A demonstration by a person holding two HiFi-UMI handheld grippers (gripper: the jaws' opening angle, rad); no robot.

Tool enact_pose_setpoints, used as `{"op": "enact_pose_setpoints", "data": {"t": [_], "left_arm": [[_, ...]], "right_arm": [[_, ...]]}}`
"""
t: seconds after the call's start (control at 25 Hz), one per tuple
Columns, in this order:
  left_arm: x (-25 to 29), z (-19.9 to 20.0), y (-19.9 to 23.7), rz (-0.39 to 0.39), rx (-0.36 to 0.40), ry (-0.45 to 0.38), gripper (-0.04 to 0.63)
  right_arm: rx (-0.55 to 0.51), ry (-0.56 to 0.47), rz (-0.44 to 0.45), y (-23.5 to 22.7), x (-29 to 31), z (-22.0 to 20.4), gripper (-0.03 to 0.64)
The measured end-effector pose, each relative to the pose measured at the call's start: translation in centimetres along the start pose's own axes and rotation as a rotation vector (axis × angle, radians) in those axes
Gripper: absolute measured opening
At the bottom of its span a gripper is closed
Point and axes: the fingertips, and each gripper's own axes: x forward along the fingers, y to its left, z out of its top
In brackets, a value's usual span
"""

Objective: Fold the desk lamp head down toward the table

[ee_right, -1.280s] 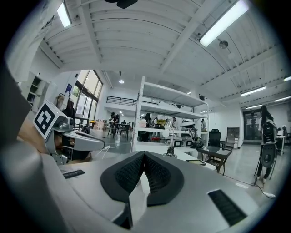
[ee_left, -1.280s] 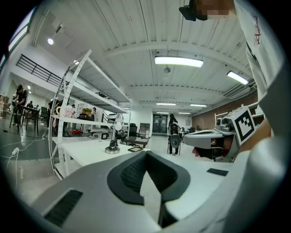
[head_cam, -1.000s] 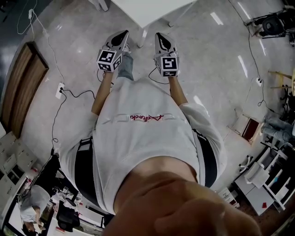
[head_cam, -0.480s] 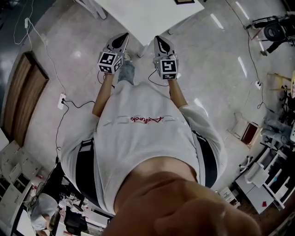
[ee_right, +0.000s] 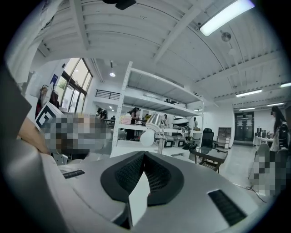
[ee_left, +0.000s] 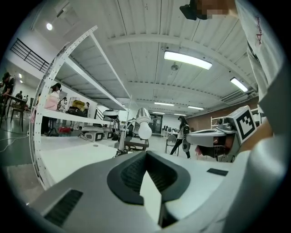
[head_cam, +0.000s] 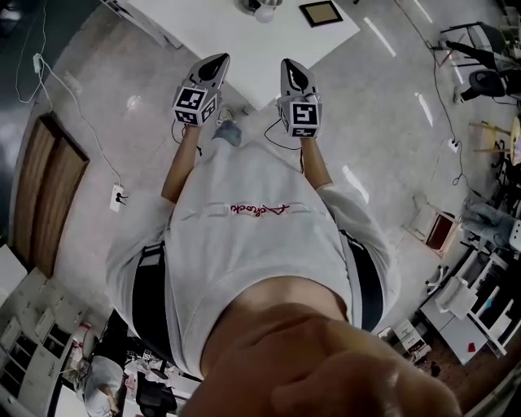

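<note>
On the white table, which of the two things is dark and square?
The frame, the one on the right in the head view. The lamp left of it is round, with a pale bulb.

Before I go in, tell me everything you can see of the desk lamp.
The desk lamp stands on the white table. It has a silvery, metal-looking cone shade with a round white bulb at its mouth, carried on a thin shiny stem. The head is raised, not folded down, with the bulb angled downward. Nothing touches it: the left gripper and the right gripper are short of it, both shut and empty.
</note>
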Motion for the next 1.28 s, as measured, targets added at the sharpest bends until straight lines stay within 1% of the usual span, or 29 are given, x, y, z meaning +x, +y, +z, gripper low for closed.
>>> {"op": "enact_pose_setpoints", "data": {"t": [0.16, 0.32, 0.52, 0.68, 0.84, 1.08, 1.28], "left_arm": [[2.3, 1.2, 3.5, -0.024, 0.014, 0.005, 0.025], [4.8, 2.3, 6.2, -0.048, 0.025, 0.007, 0.025], [8.2, 2.4, 7.5, -0.079, 0.034, 0.029, 0.025], [9.7, 2.0, 8.0, -0.090, 0.029, 0.051, 0.026], [11.0, 1.3, 8.0, -0.080, 0.013, 0.067, 0.025], [12.8, 0.9, 7.6, -0.011, -0.001, 0.080, 0.025], [13.3, 0.9, 7.6, 0.039, 0.012, 0.086, 0.025]], "right_arm": [[0.006, -0.008, -0.058, -2.0, 3.7, 1.0, 0.021], [0.001, -0.013, -0.091, -3.5, 6.4, 1.9, 0.021], [0.013, 0.001, -0.127, -5.8, 7.9, 1.4, 0.021], [0.021, 0.013, -0.126, -6.8, 8.8, 0.9, 0.021], [0.029, 0.025, -0.101, -7.8, 9.8, 0.3, 0.021], [0.021, 0.016, 0.017, -9.2, 11.5, 0.5, 0.021], [0.032, 0.018, 0.069, -10.1, 12.2, -0.3, 0.021]]}}
